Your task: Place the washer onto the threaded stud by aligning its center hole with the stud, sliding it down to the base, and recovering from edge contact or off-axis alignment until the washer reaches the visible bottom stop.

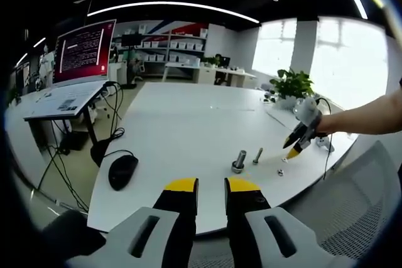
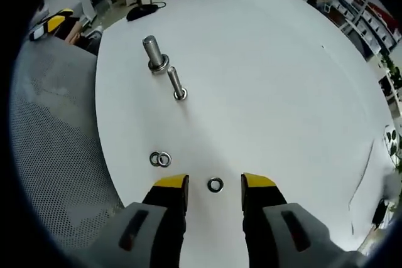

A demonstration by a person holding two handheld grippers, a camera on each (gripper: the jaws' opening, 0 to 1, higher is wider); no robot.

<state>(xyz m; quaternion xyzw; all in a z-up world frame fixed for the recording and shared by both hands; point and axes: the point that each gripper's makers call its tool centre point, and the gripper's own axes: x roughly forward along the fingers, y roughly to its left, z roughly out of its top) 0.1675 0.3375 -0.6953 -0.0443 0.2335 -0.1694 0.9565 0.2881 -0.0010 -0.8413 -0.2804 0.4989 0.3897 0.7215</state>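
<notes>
Two upright threaded studs stand on the white table [image 2: 282, 80]: a thick one [image 2: 152, 51] with a ring at its base and a thinner one [image 2: 176, 83]. One washer [image 2: 215, 185] lies flat on the table between the yellow tips of my right gripper [image 2: 215, 183], which is open around it. A pair of touching washers [image 2: 159, 159] rests just left of that. In the left gripper view, my left gripper [image 1: 211, 186] stands open and empty at the table's near edge, facing the thick stud [image 1: 239, 161] and thin stud [image 1: 257, 155]. The right gripper [image 1: 294, 147] hangs tip-down over a washer [image 1: 281, 171].
A black mouse [image 1: 122, 171] with its cable lies at the table's left edge, also in the right gripper view as the mouse [image 2: 143, 10]. A grey mesh chair [image 2: 50, 155] sits beside the table. A monitor [image 1: 85, 51] on another desk and a potted plant [image 1: 292, 83] stand farther off.
</notes>
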